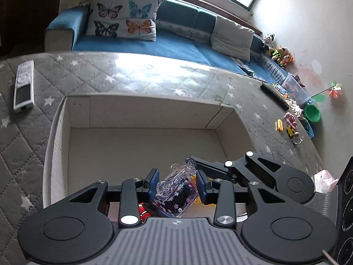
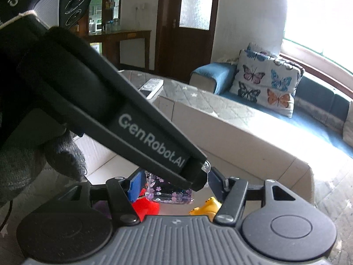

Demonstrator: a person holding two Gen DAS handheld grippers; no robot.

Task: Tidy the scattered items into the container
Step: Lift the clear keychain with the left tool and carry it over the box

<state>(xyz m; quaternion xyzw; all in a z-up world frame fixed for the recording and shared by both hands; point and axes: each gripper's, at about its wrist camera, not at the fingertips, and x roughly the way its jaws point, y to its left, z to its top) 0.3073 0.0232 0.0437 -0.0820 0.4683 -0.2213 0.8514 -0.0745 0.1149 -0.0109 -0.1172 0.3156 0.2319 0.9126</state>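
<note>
A clear toy car (image 1: 176, 190) with purple flower flecks hangs tilted over the open white cardboard box (image 1: 143, 114). My left gripper (image 1: 177, 182) has its blue pads against the car's two sides. In the right wrist view the left gripper (image 2: 196, 176) crosses the picture and ends on the car (image 2: 169, 190). My right gripper (image 2: 175, 174) spans the car lengthwise, one pad at each end; its fingers (image 1: 209, 165) reach in from the right. Beneath the car, in the box (image 2: 242, 137), lie a red toy (image 2: 147, 207) and a yellow toy (image 2: 207, 207).
The box sits on a grey quilted star cover. A white remote (image 1: 23, 86) lies to its left, and a black remote (image 1: 274, 97) and small toys (image 1: 286, 123) to its right. Behind is a blue sofa with a butterfly cushion (image 1: 123, 15). A gloved hand (image 2: 44, 161) holds the left gripper.
</note>
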